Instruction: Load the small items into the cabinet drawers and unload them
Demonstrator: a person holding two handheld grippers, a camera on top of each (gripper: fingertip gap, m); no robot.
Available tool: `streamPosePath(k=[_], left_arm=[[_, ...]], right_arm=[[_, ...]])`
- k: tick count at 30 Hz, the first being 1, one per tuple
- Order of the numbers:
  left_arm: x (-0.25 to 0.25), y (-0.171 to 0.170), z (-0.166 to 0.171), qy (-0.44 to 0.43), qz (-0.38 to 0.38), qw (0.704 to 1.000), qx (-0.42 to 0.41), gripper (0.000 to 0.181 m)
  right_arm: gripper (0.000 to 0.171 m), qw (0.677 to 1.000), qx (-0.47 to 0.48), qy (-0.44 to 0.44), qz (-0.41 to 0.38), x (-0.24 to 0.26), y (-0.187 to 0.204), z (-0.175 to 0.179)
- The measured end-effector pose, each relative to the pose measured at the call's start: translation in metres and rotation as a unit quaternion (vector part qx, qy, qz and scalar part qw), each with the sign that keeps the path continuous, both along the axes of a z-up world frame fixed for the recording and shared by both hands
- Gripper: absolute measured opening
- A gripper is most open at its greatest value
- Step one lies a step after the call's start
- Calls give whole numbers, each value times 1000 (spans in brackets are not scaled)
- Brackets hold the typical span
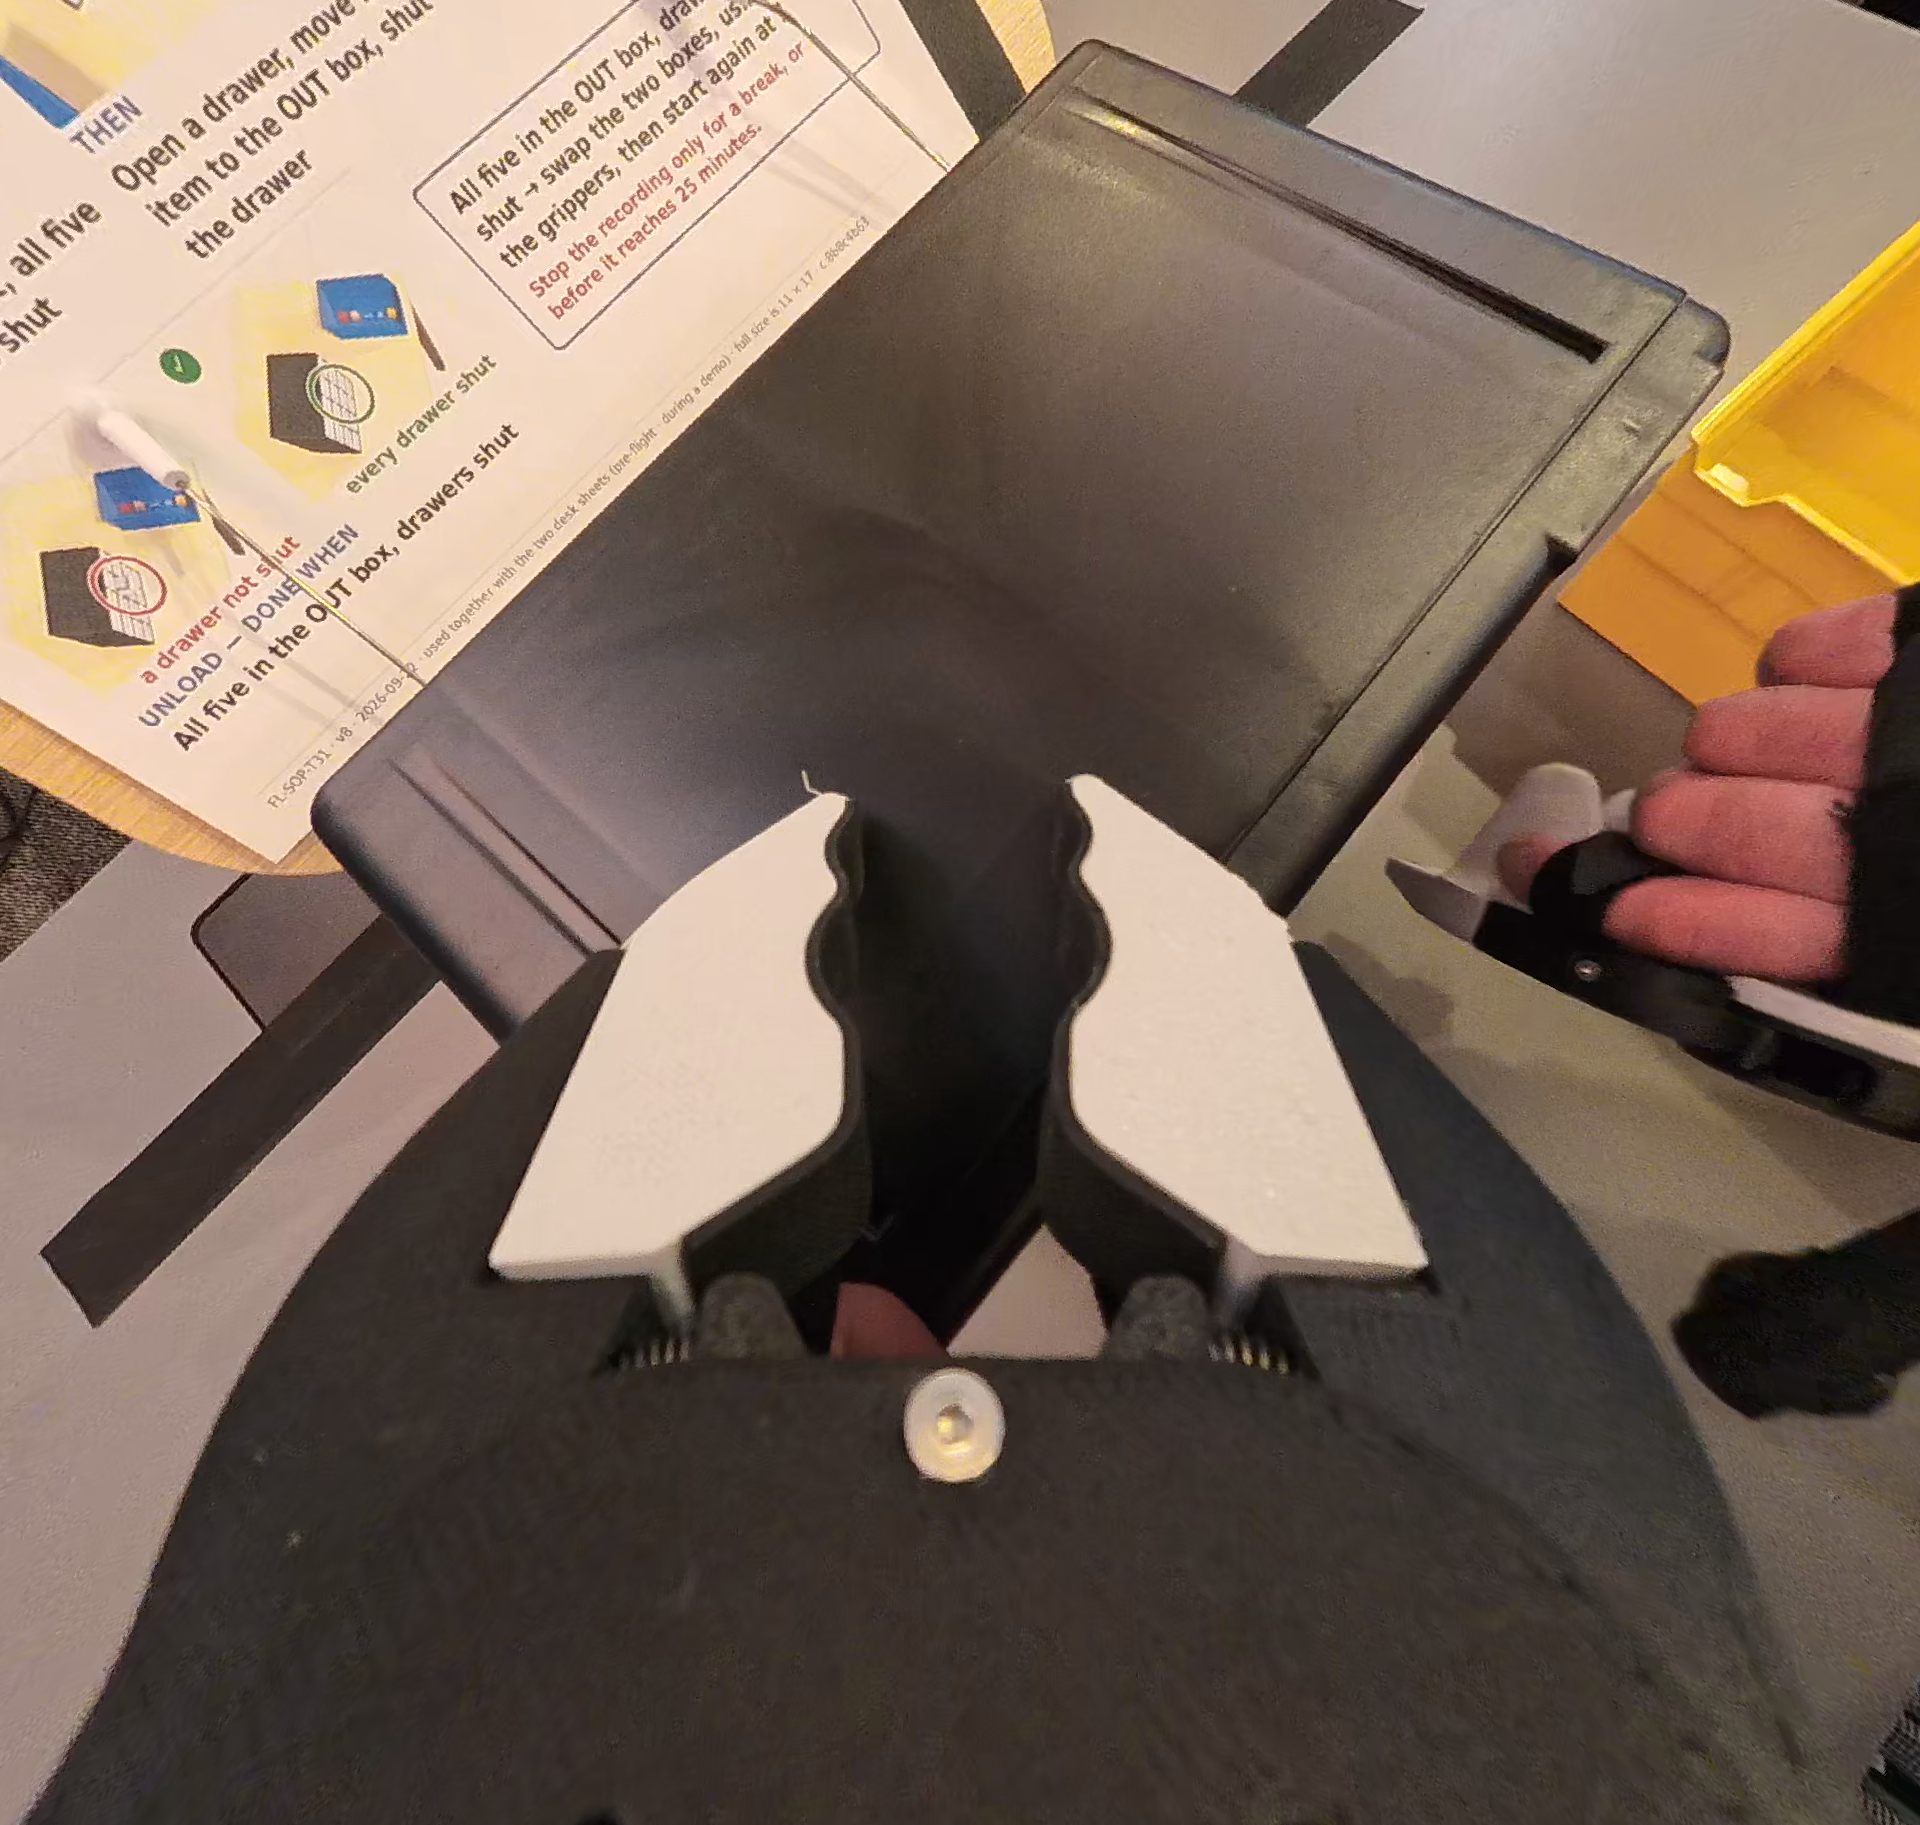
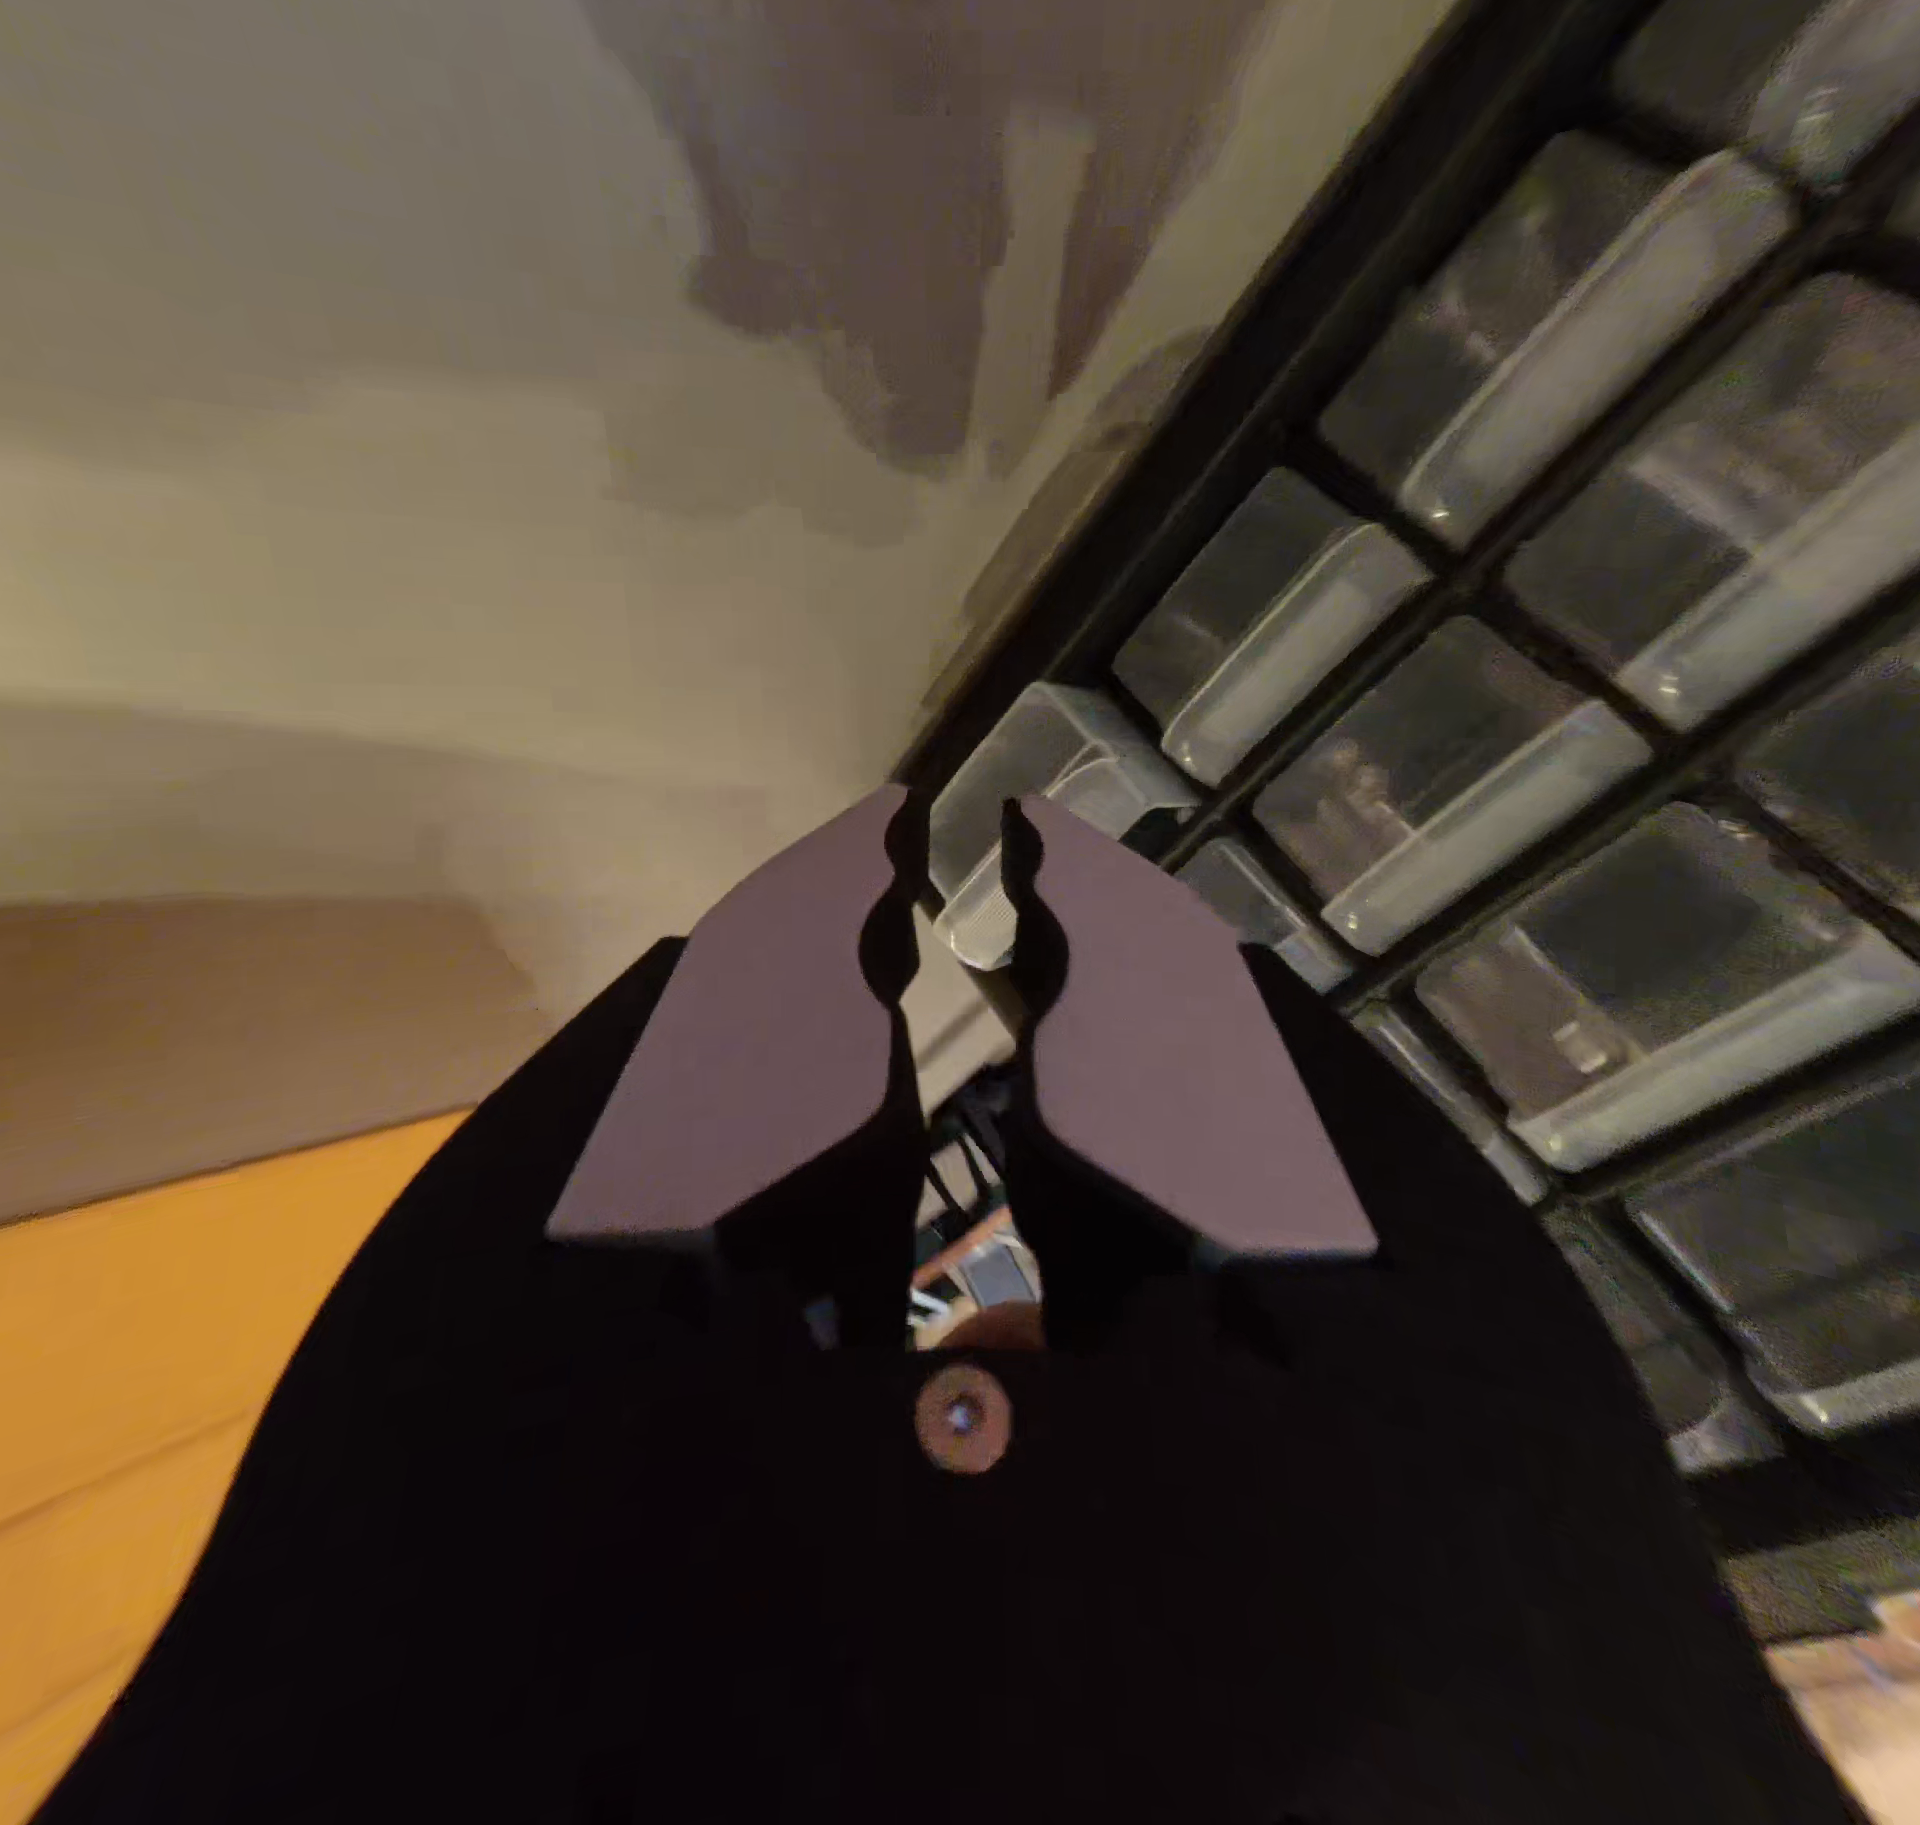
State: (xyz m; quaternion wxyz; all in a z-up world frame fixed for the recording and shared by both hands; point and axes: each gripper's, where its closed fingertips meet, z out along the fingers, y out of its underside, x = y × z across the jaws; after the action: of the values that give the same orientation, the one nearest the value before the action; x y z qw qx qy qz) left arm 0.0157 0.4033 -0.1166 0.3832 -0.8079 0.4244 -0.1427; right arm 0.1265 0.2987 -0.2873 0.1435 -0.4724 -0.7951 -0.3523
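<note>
While your left gripper (image 1: pixel 956 819) hovers over the black cabinet (image 1: pixel 1039 487) top, jaws parted and empty, probably to steady it, your right gripper (image 2: pixel 956 819) sits at the clear drawers (image 2: pixel 1455 736), jaws narrowly apart, holding nothing, beside a corner drawer (image 2: pixel 1039 788) that juts out slightly. No small items show.

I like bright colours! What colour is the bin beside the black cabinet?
Yellow bin, clearest in the left wrist view.

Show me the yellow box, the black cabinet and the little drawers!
yellow box (image 1: pixel 1808 445), left wrist view, on its rim.
black cabinet (image 1: pixel 1039 528), left wrist view, on its flat top.
little drawers (image 2: pixel 1444 788), right wrist view, on one clear drawer front.
</note>
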Motion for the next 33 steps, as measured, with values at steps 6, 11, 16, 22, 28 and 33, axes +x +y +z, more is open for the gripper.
streamPosePath(k=[6,11,16,22,28,33], left_arm=[[0,0,0,2,2,1000,5,36],[0,0,0,0,3,1000,3,37],[-7,7,1,0,24,1000,9,54],[-29,3,3,18,36,999,-3,65],[-31,4,-2,-24,39,998,-35,65],[-31,4,-2,-36,36,998,-29,66]], right_arm=[[9,993,106,-43,-33,26,43,6],[11,993,104,-29,-51,28,44,17],[32,994,104,24,-32,11,28,30],[35,983,162,81,15,-8,29,50],[43,975,207,78,19,-26,50,53],[33,966,242,54,74,-42,60,52]])
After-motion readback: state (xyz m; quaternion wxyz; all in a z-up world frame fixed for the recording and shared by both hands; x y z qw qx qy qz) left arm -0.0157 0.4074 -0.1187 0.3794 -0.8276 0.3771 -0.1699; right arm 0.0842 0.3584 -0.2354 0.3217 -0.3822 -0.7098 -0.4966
